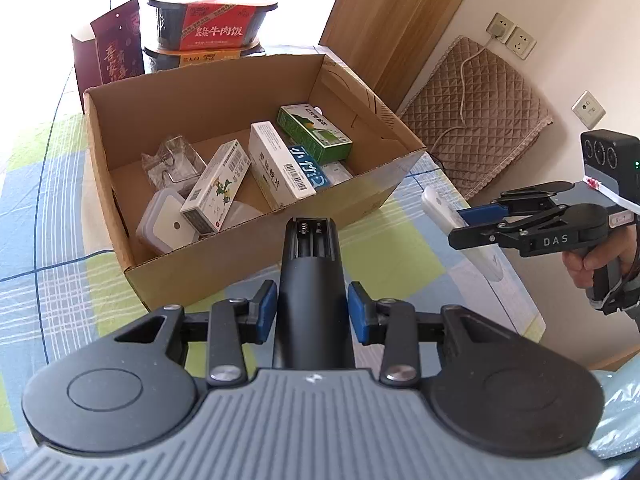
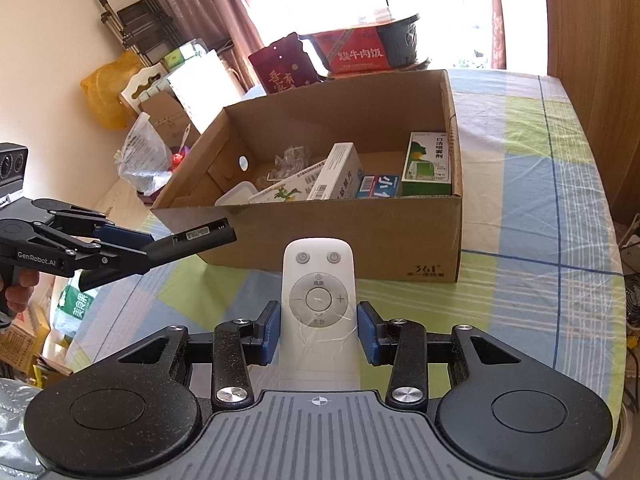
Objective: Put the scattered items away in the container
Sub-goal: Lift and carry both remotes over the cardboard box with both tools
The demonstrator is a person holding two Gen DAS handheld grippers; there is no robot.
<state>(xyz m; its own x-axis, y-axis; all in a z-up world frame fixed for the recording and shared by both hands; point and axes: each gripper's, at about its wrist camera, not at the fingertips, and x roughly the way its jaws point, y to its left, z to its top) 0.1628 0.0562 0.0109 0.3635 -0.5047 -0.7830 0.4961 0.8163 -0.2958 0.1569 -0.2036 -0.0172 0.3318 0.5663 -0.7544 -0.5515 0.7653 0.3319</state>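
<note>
An open cardboard box stands on the checked tablecloth. Inside lie several medicine boxes, among them a green one and a white one, plus a small lidded plastic container and a clear bag. My left gripper is shut on a black remote whose battery bay is uncovered, held just in front of the box's near-left corner. My right gripper is shut on a white remote, buttons up, short of the box's front wall.
Behind the box stand two stacked instant-meal bowls and a dark red packet. A quilted brown cover leans on the wall off the table's right edge, under wall sockets. Bags and cartons crowd the floor to the left.
</note>
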